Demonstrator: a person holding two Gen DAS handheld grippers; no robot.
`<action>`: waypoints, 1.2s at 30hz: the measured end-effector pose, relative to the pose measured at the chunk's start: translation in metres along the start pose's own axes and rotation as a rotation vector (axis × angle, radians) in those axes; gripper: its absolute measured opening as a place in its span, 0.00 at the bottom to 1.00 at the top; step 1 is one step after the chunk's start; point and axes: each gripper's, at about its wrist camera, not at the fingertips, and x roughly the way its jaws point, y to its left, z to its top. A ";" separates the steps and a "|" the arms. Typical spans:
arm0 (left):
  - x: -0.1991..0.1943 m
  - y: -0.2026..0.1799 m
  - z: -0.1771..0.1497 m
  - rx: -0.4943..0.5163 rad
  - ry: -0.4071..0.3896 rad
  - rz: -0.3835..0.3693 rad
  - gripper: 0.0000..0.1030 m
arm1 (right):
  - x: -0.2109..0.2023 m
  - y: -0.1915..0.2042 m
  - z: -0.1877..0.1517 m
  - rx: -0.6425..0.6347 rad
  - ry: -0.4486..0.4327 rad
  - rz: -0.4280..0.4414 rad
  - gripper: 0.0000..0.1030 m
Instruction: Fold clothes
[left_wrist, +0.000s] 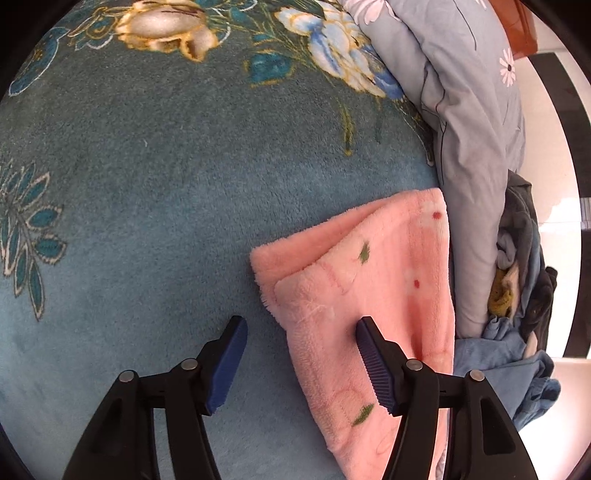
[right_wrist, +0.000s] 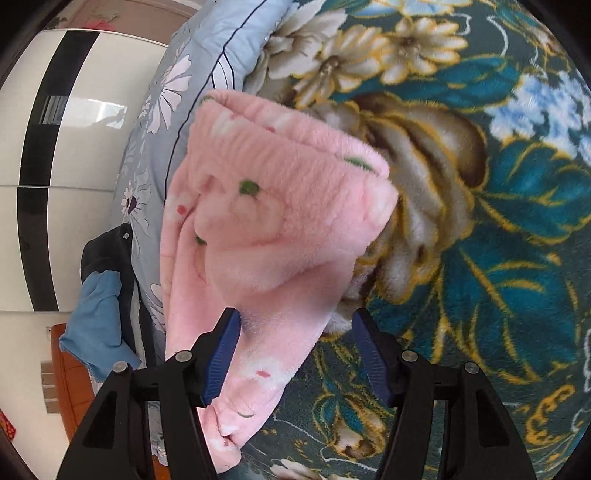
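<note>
A pink fleece garment (left_wrist: 373, 280) with small green and red marks lies folded on the teal floral blanket (left_wrist: 155, 192). My left gripper (left_wrist: 301, 363) is open above the garment's left edge, its right finger (left_wrist: 373, 365) over the pink cloth. In the right wrist view the same pink garment (right_wrist: 273, 206) lies folded in a thick bundle. My right gripper (right_wrist: 295, 350) is open, its jaws either side of the garment's near edge; I cannot tell whether they touch it.
A pale blue quilt with white daisies (left_wrist: 465, 122) lies along the blanket's edge, also in the right wrist view (right_wrist: 192, 70). A heap of dark and blue clothes (left_wrist: 524, 295) lies beside it. A white and black wardrobe (right_wrist: 59, 155) stands beyond.
</note>
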 end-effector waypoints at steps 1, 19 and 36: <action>0.000 -0.001 0.000 -0.007 -0.006 -0.015 0.64 | 0.006 0.002 0.000 0.001 0.000 0.007 0.62; -0.008 -0.035 0.004 0.075 -0.069 -0.077 0.12 | 0.012 0.042 0.015 0.022 -0.060 -0.008 0.16; -0.051 0.050 -0.013 0.042 -0.088 -0.039 0.10 | -0.042 -0.016 -0.013 -0.068 0.010 -0.069 0.13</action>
